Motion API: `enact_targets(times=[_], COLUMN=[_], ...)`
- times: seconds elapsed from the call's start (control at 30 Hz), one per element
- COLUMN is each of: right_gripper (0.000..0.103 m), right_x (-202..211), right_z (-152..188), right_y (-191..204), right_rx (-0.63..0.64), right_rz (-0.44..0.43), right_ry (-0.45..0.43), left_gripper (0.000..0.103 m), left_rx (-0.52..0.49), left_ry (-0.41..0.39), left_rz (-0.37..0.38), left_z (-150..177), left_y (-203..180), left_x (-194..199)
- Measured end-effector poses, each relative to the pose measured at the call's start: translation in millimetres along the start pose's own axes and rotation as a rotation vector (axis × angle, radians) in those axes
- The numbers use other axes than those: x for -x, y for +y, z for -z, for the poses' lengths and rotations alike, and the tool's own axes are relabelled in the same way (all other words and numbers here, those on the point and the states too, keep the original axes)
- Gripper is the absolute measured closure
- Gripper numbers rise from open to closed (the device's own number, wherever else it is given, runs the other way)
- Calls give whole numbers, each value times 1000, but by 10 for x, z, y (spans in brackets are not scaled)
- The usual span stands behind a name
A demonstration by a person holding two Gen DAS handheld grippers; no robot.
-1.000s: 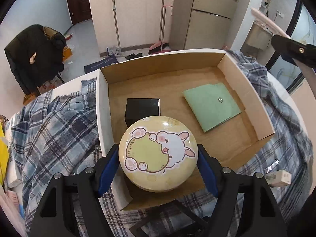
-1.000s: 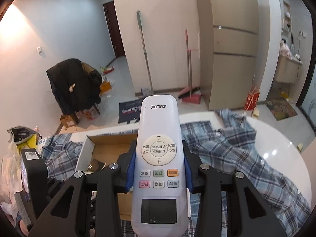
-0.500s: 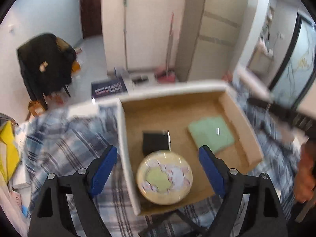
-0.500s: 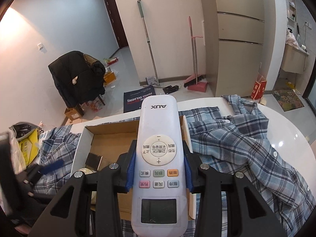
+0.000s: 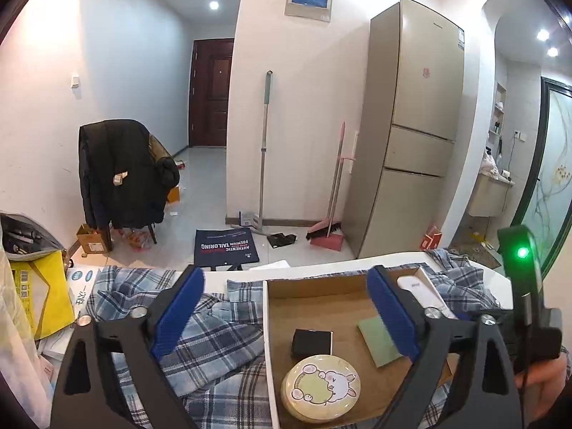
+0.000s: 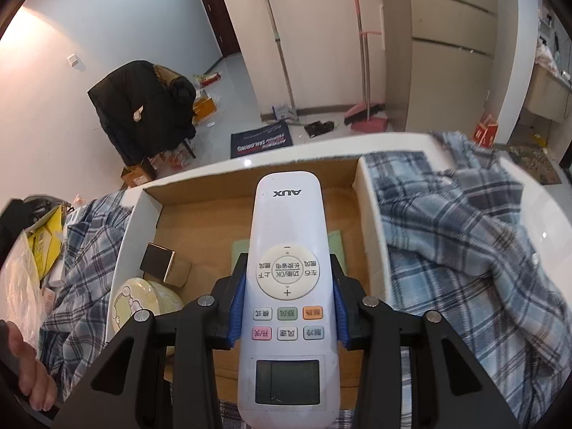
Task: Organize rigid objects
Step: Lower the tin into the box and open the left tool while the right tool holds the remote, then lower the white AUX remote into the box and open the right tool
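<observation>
The left gripper (image 5: 286,318) is standing wide apart, its jaws having just been opening, nothing between the pads; the round tin (image 5: 319,388) is lying released at the lower centre, inside the cardboard box (image 5: 266,325). The right gripper (image 6: 286,316) is clamping the white remote (image 6: 286,286) above the box's bare floor, between the box walls.

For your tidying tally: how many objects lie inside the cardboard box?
3: round tin at the near-left corner, black box behind it, green pouch to their right. The remote may hide others.
</observation>
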State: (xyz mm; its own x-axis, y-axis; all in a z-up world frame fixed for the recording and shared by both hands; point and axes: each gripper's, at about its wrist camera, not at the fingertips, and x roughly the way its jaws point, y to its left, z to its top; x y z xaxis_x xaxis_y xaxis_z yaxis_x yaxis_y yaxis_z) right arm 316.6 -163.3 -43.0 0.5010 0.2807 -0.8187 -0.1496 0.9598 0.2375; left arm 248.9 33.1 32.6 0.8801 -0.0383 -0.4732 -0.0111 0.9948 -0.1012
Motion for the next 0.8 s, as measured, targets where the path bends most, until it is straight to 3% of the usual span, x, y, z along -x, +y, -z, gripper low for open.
enact_targets(times=[0.3, 0.4, 0.47, 0.5, 0.8], right_gripper=[64, 53, 38, 36, 35], right_x=[-206, -172, -57, 24, 1229], right_z=[79, 70, 29, 11, -95], right_y=[-48, -49, -52, -52, 88], right_rx=[-4, -4, -9, -11, 52], right_rz=[30, 31, 20, 21, 10], right_ry=[44, 43, 6, -20, -287], left_gripper=[1, 1, 1, 1, 1], left_rx=[-16, -7, 8, 15, 38], left_ry=[-37, -40, -39, -47, -254], left_rz=[-19, -23, -21, -13, -16], left_z=[-38, -64, -92, -117, -406], left_y=[-28, -35, -27, -27, -77], left_x=[110, 131, 181, 231, 1065])
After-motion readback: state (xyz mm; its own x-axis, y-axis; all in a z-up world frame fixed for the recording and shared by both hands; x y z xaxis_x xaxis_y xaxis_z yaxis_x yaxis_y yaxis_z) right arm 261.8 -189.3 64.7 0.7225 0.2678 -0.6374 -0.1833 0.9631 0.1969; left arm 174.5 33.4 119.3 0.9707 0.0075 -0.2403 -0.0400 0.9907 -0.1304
